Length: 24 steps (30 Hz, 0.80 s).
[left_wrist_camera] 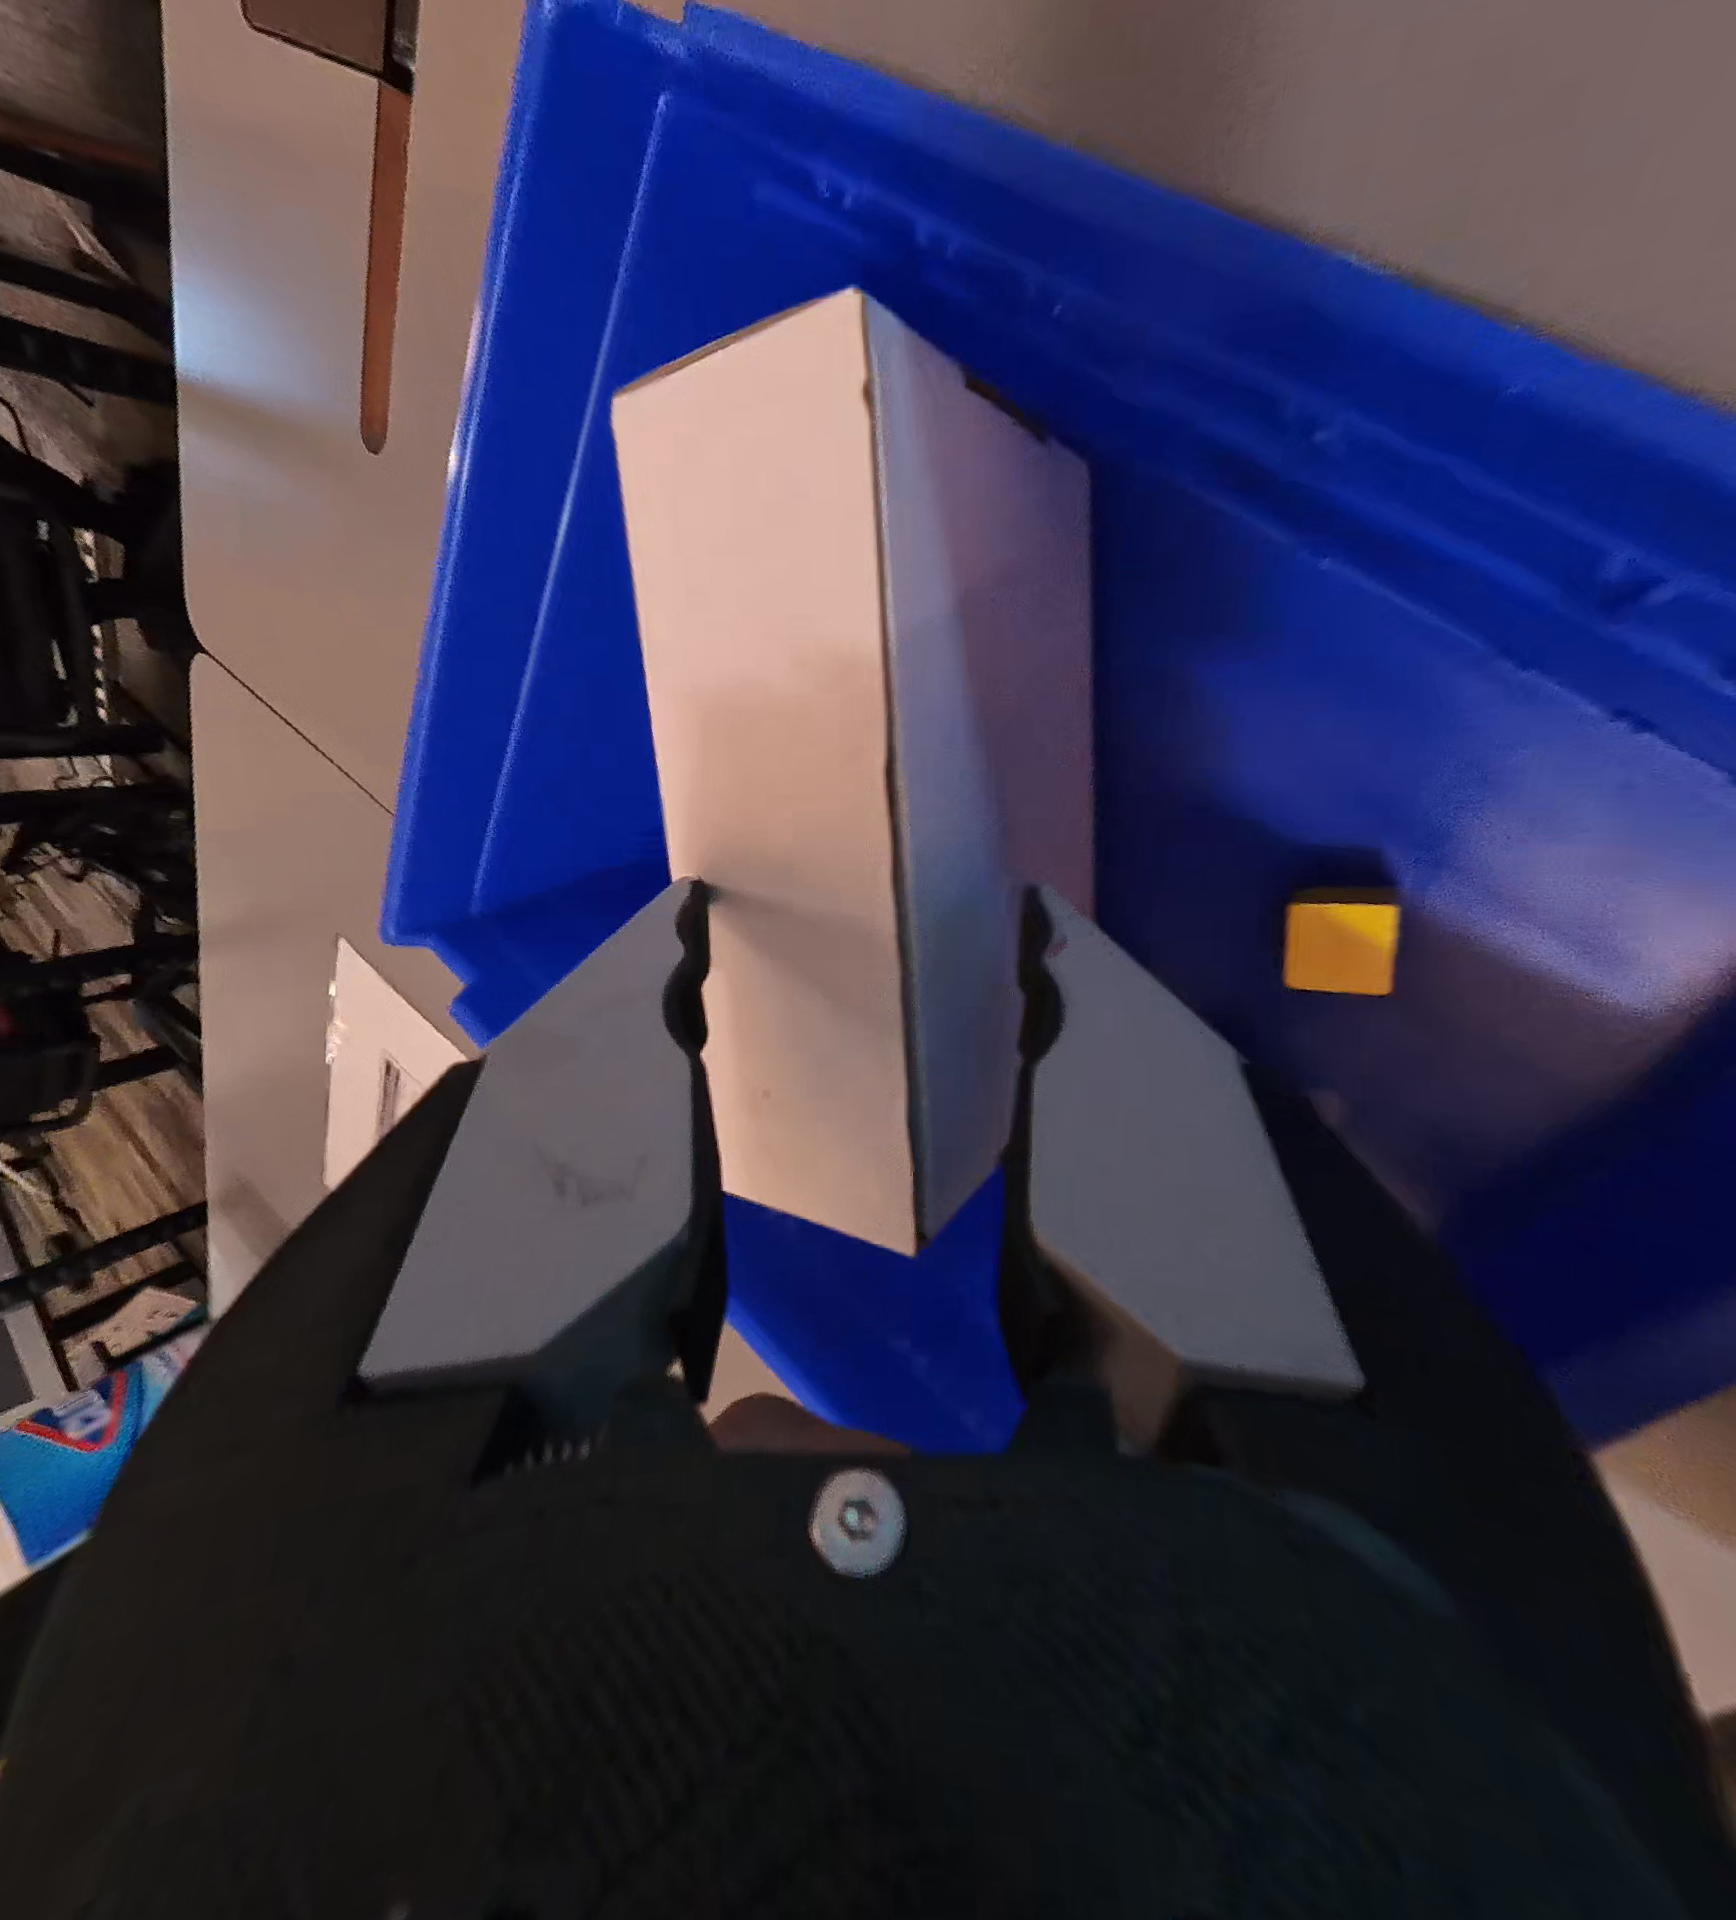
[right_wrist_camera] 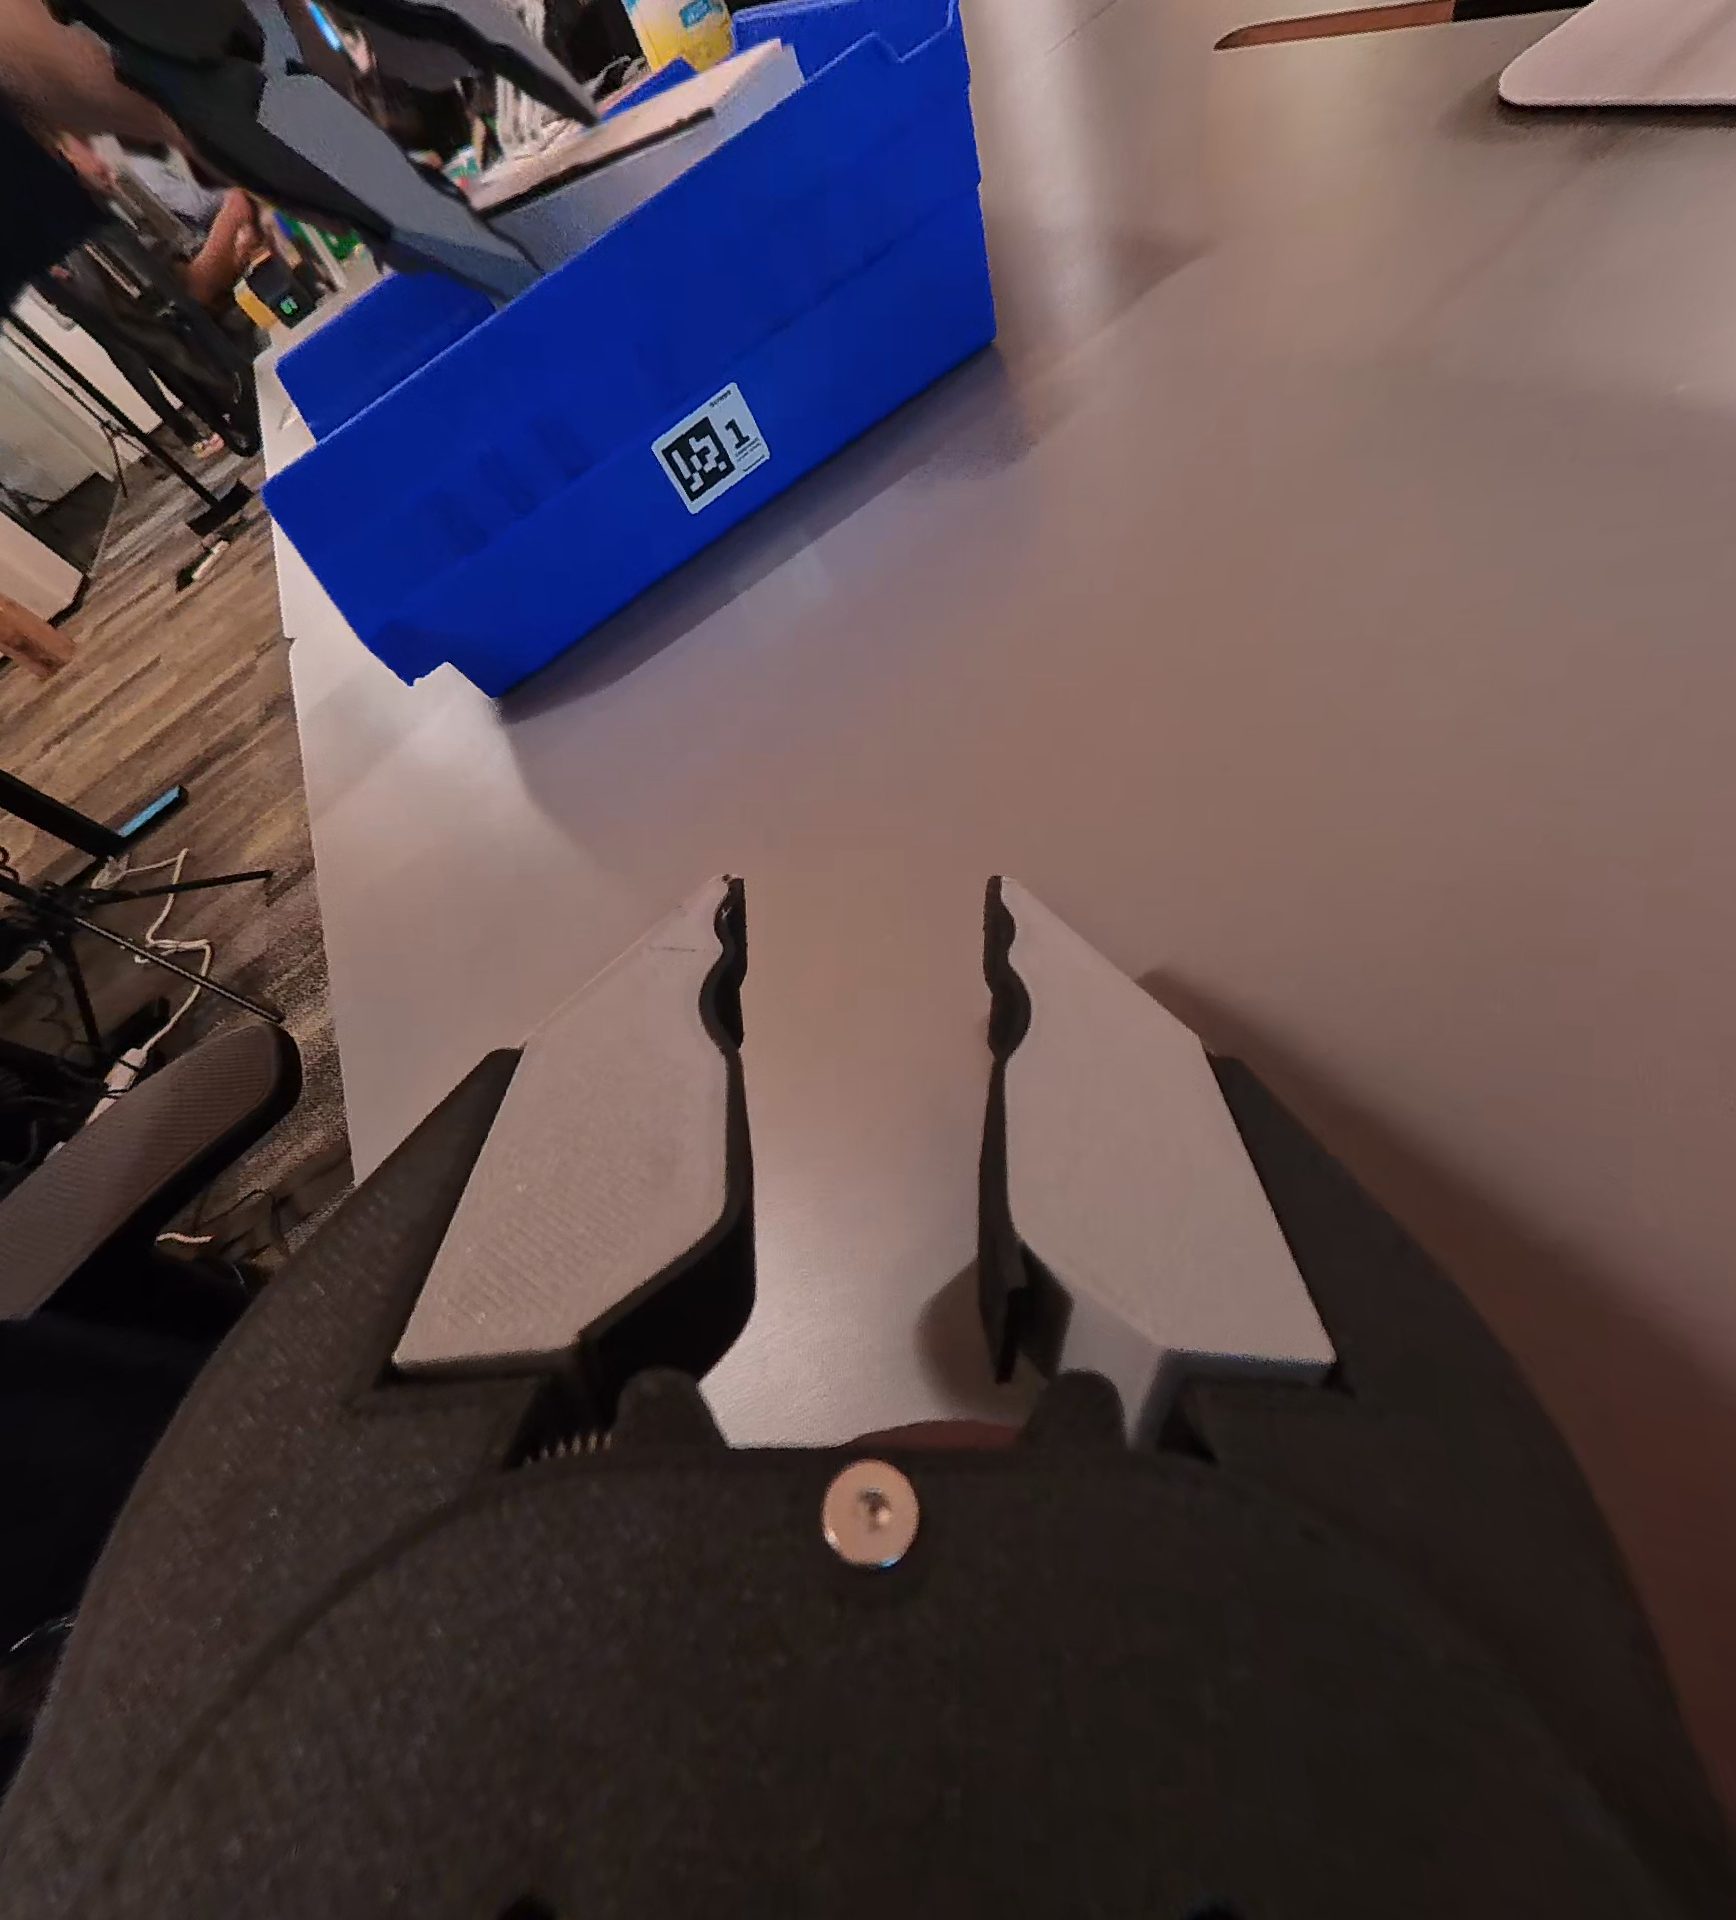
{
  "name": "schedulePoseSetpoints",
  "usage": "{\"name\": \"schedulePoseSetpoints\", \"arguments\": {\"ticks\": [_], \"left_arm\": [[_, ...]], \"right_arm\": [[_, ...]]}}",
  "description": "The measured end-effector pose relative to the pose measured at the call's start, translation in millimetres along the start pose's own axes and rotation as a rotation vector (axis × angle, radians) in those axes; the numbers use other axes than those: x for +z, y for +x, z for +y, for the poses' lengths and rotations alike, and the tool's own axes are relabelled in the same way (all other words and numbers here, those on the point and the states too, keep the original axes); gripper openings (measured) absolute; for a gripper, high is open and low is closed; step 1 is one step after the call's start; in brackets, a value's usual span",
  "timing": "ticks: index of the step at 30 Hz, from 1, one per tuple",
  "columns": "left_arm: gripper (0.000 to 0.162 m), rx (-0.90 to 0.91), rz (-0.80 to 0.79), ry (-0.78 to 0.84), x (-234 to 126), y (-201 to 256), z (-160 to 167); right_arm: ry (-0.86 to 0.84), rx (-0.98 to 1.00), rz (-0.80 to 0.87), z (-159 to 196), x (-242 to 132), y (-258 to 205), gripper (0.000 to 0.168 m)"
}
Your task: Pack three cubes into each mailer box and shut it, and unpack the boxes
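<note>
table: wide, pale, bare in front of me. blue bin on it, another blue bin just behind. my left gripper pinching white mailer box, lid shut, held over bin. my right gripper low over table, fingers spread, nothing between. one yellow cube on bin floor. box contents hidden; i judge task mid-way, cannot tell packing or unpacking.

The left wrist view looks steeply down from close above into the blue bin, which fills the picture from 12 to 4 o'clock. The right wrist view sits low over the white table, facing along it; the same blue bin lies farther off at 11 o'clock.
</note>
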<state>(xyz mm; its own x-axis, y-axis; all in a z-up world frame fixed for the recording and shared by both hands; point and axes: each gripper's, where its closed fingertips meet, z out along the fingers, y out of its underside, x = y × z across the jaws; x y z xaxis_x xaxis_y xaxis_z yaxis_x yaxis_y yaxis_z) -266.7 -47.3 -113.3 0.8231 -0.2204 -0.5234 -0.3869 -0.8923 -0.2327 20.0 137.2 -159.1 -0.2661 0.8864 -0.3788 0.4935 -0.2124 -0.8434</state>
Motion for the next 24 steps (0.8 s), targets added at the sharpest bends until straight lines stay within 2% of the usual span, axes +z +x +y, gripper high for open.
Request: {"name": "schedulePoseSetpoints", "arguments": {"ticks": [5, 8, 9, 11, 12, 13, 15, 18, 21, 24], "left_arm": [[0.086, -0.086, -0.063, -0.065, 5, -6, 11], [0.097, -0.144, -0.128, -0.032, 5, -25, 9], [0.096, -0.187, -0.096, -0.009, 6, -25, 8], [0.088, -0.321, 0.128, 0.009, 13, -2, 8], [0.091, -0.359, 0.178, -0.004, 18, 3, 11], [0.073, -0.355, 0.141, -0.022, 23, -3, 17], [0.07, -0.371, 0.125, -0.056, 24, -7, 21], [0.064, -0.414, 0.008, -0.078, 10, -25, 19], [0.063, -0.381, -0.098, -0.03, -23, -35, 4], [0.063, -0.367, -0.32, 0.028, -73, -52, -14]], "right_arm": [[-0.004, 0.002, -0.002, 0, 0, 0, 0.044], [0.002, 0.01, -0.001, 0, 0, 0, 0.043], [0.004, 0.012, -0.002, 0, 0, 1, 0.043], [0.003, 0.015, -0.002, 0, 0, 1, 0.043], [0.004, 0.016, -0.002, -1, 0, 1, 0.043], [0.007, 0.017, -0.002, -1, -1, 1, 0.043], [0.017, 0.022, -0.004, -2, -2, 1, 0.043], [0.024, 0.03, -0.018, -2, -3, -1, 0.043], [0.017, 0.027, -0.021, -1, -3, -1, 0.042], [0.021, 0.021, -0.014, -2, -3, -1, 0.041]]}}
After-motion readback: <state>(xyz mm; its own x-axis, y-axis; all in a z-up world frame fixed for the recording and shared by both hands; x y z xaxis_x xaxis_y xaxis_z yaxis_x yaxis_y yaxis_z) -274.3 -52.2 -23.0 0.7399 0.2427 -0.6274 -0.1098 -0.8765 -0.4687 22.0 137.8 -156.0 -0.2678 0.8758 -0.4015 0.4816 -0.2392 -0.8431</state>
